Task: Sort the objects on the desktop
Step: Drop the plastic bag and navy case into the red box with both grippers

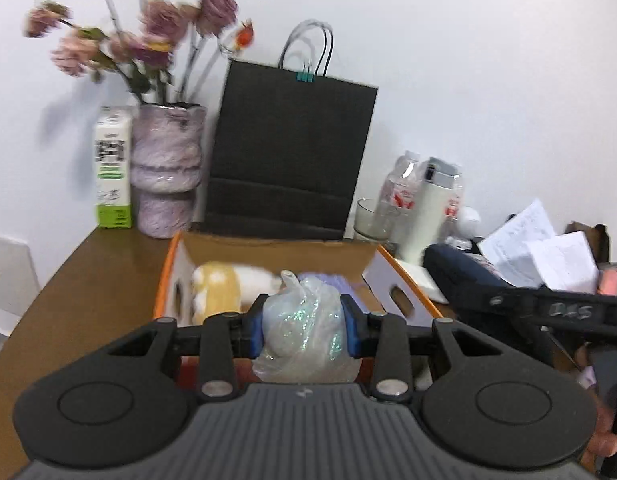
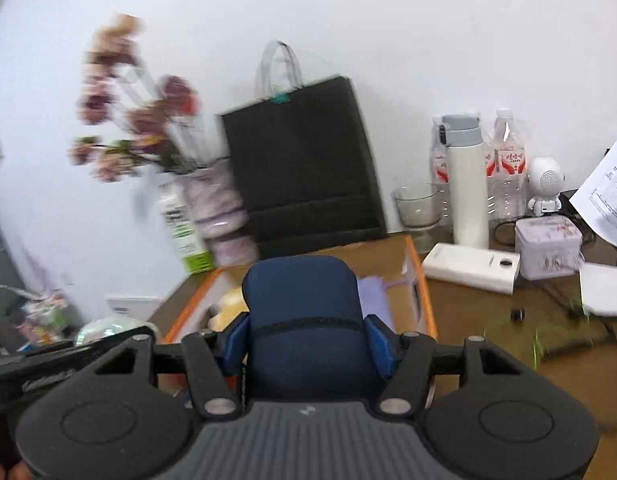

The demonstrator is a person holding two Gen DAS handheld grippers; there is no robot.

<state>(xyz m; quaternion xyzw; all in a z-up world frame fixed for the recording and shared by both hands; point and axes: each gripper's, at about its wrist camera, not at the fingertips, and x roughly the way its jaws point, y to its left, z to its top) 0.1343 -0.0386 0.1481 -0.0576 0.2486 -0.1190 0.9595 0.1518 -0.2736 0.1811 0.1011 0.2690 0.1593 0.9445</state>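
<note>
A knotted plastic bag [image 1: 304, 328] is clamped between the blue pads of the left gripper [image 1: 304, 330], above the near edge of an orange-rimmed cardboard box [image 1: 168, 276]. Further right, a navy pouch [image 2: 304, 320] is gripped by the right gripper [image 2: 306, 344], over the same box.

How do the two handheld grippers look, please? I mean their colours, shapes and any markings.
Both are alike. The left gripper and the right gripper each have a grey ribbed body, flanked by two round black discs. Black linkage arms with silver pivot pins run forward to two fingers with blue pads. Handwritten pale lettering, too blurred to read, shows on the side of each. No sleeves or cables are visible.
</note>
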